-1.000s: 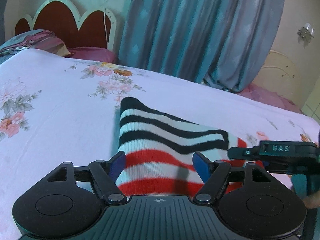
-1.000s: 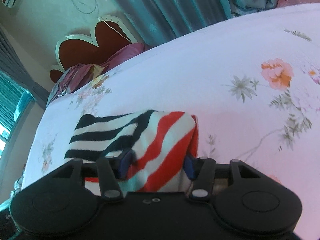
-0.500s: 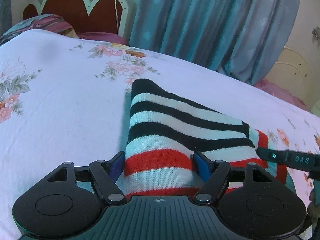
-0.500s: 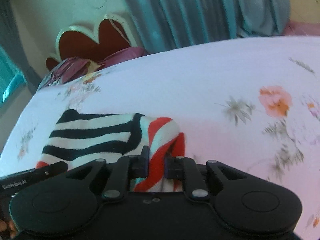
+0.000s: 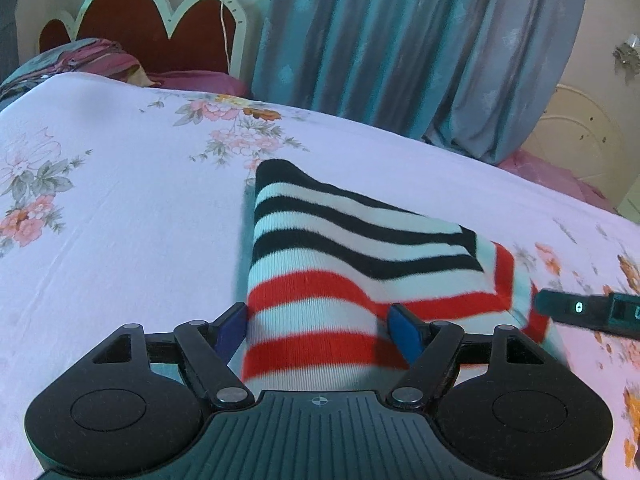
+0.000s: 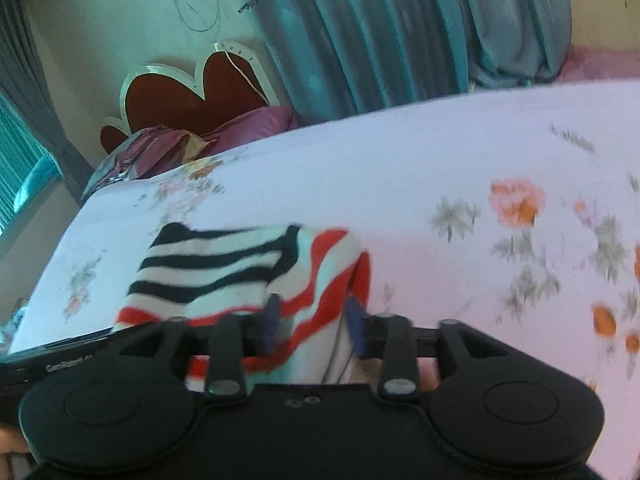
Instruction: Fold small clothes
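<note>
A small striped knit garment (image 5: 360, 248), black-and-white above and red-and-white below, lies folded on the flowered bed sheet (image 5: 120, 220). My left gripper (image 5: 320, 328) stands open over its near red-striped end. One blue pad is at the cloth's left edge and the other rests over the cloth. In the right wrist view the garment (image 6: 224, 264) shows its folded red-striped edge between the jaws of my right gripper (image 6: 313, 326). Those jaws are opening, and the pads are no longer pinching the fold. A black part of the right gripper (image 5: 588, 312) pokes in at the garment's right corner.
A scalloped red headboard (image 5: 152, 36) and a pile of pillows and bedding (image 5: 80, 60) are at the far left. Blue curtains (image 5: 400, 40) hang behind the bed. In the right wrist view the bed's edge (image 6: 60, 260) drops off to the left.
Half a second ago my right gripper was pinched on the red-striped fold; its jaws have since spread apart. The left gripper stays wide over the garment's near end.
</note>
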Demonstrator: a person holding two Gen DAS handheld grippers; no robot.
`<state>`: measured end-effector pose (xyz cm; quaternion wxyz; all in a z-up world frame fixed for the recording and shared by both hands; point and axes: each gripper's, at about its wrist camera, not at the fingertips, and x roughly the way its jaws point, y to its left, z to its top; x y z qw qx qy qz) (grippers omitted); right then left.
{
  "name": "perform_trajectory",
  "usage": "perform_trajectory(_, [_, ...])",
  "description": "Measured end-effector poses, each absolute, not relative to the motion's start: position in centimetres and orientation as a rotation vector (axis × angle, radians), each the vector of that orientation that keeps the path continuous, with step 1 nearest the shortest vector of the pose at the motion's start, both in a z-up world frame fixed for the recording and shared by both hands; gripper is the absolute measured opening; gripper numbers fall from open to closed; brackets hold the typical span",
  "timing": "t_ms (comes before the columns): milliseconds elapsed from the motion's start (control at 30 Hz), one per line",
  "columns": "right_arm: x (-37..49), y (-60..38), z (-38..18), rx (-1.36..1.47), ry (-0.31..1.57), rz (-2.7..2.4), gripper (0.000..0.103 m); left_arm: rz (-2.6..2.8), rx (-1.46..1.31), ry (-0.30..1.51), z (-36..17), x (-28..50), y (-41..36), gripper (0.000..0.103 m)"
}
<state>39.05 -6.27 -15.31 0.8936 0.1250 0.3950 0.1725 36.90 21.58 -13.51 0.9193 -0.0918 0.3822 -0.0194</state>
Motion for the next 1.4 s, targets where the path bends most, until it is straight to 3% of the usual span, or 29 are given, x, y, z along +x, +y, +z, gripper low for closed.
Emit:
perform_trajectory(467, [34.2,-7.1,-16.6,0.430,0.895,0.401,0.019,-0.079,-0.158,0.795,-13.5,32.9,21.8,0.075])
perform_trajectory(633, [33.9,-7.2,-17.4,0.375,0.918,0.367,0.018,-0.095,-0.160,0.790,-14.1,32.4,22.0,0.075])
perform_trajectory(967, [29.9,-8.3,-16.2,0.390,0.924,0.392,0.030,-0.126,-0.145,0.805,-13.1,29.0,22.5,0.075])
perform_trajectory(1267, [26.4,-8.3,-17.4,0.375,0.927,0.360,0.016,-0.124,-0.196,0.825,-15.3,26.4,23.4,0.074])
perform_trajectory(1400, [26.8,-8.7,-19.6,0.394,0.969,0.342,0.021,-0.127,-0.183,0.815,-15.8,26.1,23.4,0.074])
